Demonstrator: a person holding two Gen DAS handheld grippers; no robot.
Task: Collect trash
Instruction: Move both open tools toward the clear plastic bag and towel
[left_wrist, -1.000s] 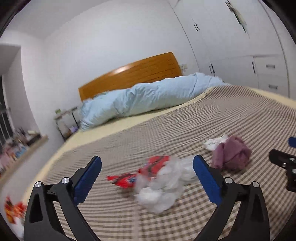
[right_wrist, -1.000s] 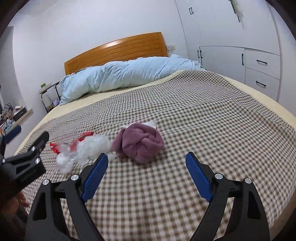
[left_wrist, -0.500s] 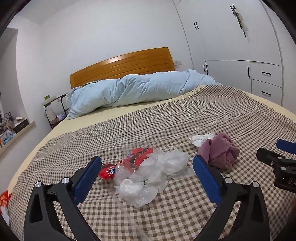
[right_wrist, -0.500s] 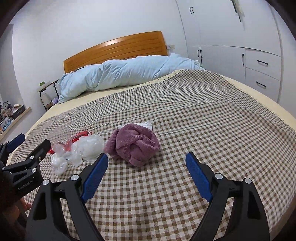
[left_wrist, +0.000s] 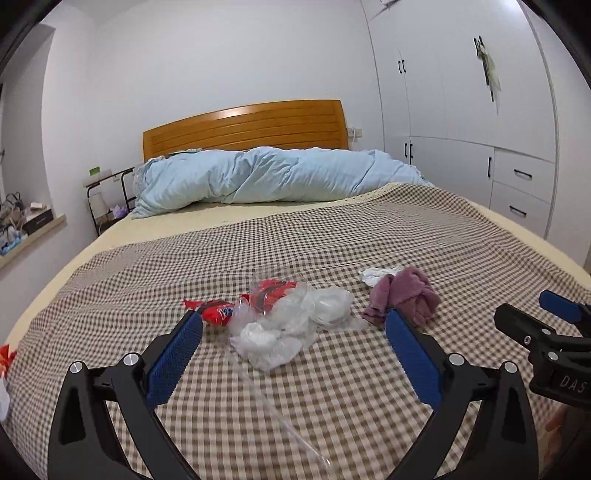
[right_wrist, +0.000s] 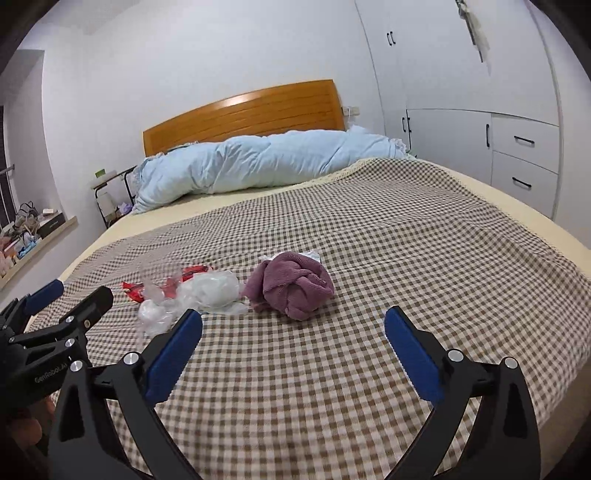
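Bedroom with white wardrobes, and I am looking across a bed (left_wrist: 424, 236) under a checked cover. My left hand-held gripper (left_wrist: 293, 354) stands spread wide with nothing between its pads. My right hand-held gripper (right_wrist: 293, 350) is opening its jaws, also empty. The trash lies near the middle of the bed: crumpled clear plastic (left_wrist: 291, 325) piled against a red wrapper (left_wrist: 218, 314), with a purple cloth (right_wrist: 291, 284) just beside and something white (left_wrist: 376, 274) behind it. I judge the plastic risky: it is thin and springy, so pads may pinch the cover beneath or slip off. Grabbing the cloth by mistake is another hazard.
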